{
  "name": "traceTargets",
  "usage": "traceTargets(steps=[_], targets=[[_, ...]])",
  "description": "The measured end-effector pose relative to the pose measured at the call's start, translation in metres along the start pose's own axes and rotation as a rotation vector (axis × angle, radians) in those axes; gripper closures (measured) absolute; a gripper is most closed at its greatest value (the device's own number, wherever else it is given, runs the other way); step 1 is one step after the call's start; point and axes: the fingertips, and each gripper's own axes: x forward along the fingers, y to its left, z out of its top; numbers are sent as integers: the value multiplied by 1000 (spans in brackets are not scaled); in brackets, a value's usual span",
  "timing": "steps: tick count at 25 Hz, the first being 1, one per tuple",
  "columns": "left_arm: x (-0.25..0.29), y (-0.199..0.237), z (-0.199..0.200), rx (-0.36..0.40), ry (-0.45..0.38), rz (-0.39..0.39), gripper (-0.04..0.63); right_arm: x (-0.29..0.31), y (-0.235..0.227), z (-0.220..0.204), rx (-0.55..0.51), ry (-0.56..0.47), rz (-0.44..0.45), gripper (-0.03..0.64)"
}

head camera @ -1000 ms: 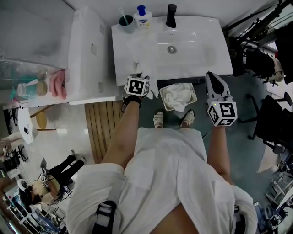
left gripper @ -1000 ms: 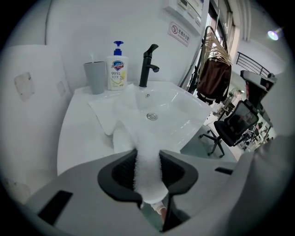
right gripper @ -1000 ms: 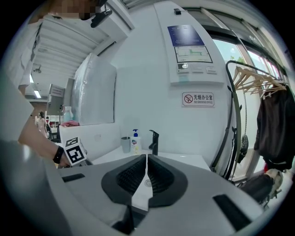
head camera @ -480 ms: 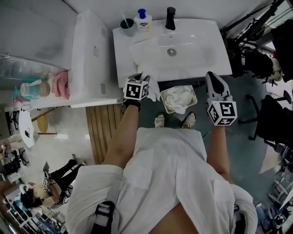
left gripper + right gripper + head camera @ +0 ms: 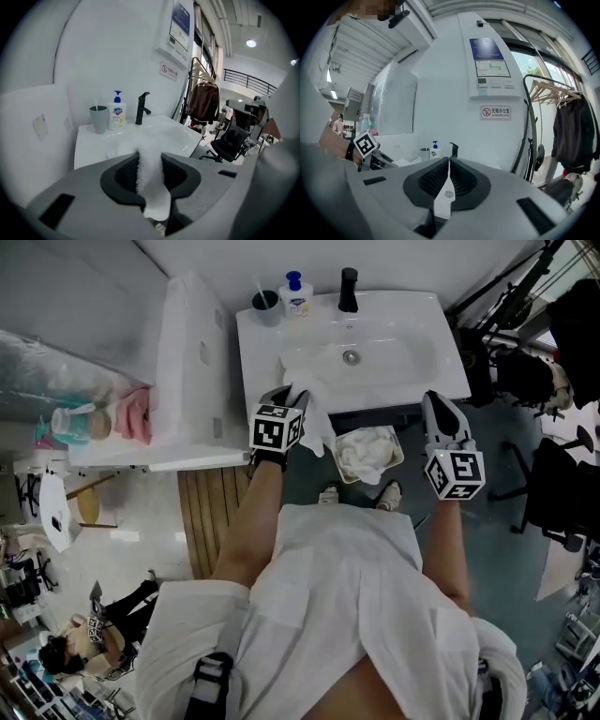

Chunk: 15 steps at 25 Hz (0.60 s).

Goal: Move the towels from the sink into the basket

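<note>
Head view has my left tongs (image 5: 292,397) at the front left edge of the sink (image 5: 441,352), pinching a white towel (image 5: 317,423). The cloth hangs from the jaws over that front edge, and its upper end seems to reach back onto the sink's left part, though I cannot tell whether it touches there. In the left gripper view the ribbed pads press on the fluffy strip from both sides, and a tail of it droops below them.

A basket (image 5: 399,439) stands on the floor just under the sink's front edge, right beside the hanging towel, with crumpled white towels (image 5: 364,452) in it.

My right tongs (image 5: 434,401) hang off the sink's front right corner, to the right of the basket and touching nothing. Their own view shows the jaws pressed together with nothing between them.

Along the sink's back edge stand a grey cup (image 5: 266,306), a soap bottle (image 5: 298,292) just beside it, and a black faucet (image 5: 349,285).
</note>
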Motion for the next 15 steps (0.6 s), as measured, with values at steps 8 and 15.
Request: traceTargets(steps=[8, 15], targets=[[-23, -11, 37, 52, -113, -19, 488, -18, -6, 13, -6, -31, -43, 586], [-50, -24, 86, 103, -245, -35, 489, -29, -16, 25, -9, -59, -79, 586]])
